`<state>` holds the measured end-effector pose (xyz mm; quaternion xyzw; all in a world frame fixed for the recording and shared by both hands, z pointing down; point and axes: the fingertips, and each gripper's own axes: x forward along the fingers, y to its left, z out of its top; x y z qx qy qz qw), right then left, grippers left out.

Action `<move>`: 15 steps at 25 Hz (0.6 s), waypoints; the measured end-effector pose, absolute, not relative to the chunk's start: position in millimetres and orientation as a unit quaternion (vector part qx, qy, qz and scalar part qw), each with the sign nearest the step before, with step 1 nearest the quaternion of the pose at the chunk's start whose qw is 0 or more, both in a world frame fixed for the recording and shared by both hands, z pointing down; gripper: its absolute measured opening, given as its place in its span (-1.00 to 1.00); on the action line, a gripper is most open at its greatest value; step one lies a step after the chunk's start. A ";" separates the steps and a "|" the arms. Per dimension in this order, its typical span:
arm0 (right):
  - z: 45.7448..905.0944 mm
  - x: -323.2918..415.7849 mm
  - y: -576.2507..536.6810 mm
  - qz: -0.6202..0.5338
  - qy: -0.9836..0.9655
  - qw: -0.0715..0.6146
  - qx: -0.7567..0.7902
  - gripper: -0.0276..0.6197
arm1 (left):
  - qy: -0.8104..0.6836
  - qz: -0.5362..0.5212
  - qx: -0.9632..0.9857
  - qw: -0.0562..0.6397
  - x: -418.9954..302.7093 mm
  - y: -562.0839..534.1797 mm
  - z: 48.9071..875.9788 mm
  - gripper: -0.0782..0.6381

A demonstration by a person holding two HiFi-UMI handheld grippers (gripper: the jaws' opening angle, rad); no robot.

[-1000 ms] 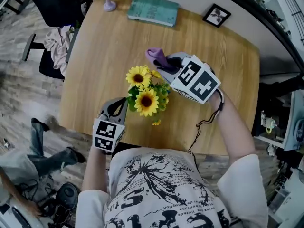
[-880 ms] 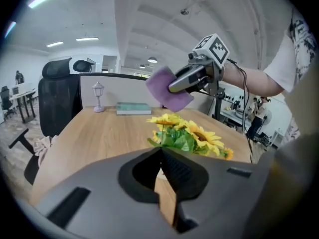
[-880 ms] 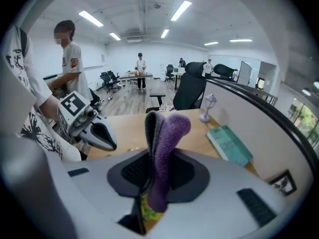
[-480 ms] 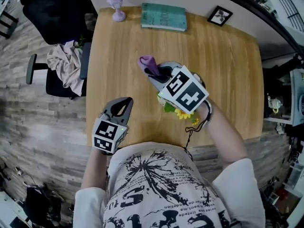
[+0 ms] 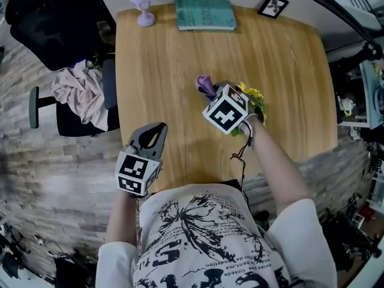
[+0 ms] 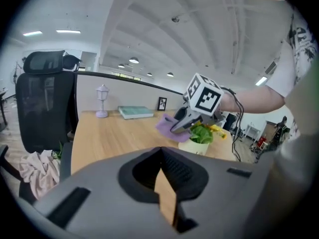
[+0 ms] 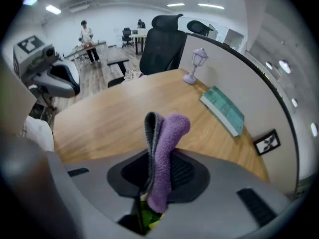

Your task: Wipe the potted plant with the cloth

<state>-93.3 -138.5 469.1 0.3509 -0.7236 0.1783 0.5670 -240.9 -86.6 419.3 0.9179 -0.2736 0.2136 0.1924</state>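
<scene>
Potted plant [image 5: 255, 98] mostly hidden beneath right hand-held gripper [image 5: 215, 91] — cloth [image 7: 167, 143] clamped.

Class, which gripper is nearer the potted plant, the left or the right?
Right. The right gripper, clamped on the purple cloth, sits directly over the potted plant; the left gripper, shut and empty, is apart near the table's front edge.

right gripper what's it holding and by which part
The right gripper pinches the purple cloth by its bunched lower end; the folded rest sticks out past the jaws.
</scene>
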 end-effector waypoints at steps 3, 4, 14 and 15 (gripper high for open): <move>480.8 -81.5 -142.4 0.166 -0.695 0.608 0.347 -0.67 | -0.260 0.205 0.924 0.191 -239.0 -96.1 418.4 -0.77; 484.4 -80.0 -142.8 0.167 -0.688 0.619 0.340 -0.67 | -0.258 0.201 0.926 0.192 -238.8 -100.1 417.8 -0.77; 514.5 -83.5 -104.8 0.215 -0.634 0.724 0.168 -0.67 | -0.240 0.145 0.941 0.186 -233.3 -120.4 401.8 -0.77; 515.8 -84.2 -99.1 0.218 -0.631 0.729 0.152 -0.67 | -0.241 0.139 0.943 0.184 -233.5 -121.6 399.3 -0.77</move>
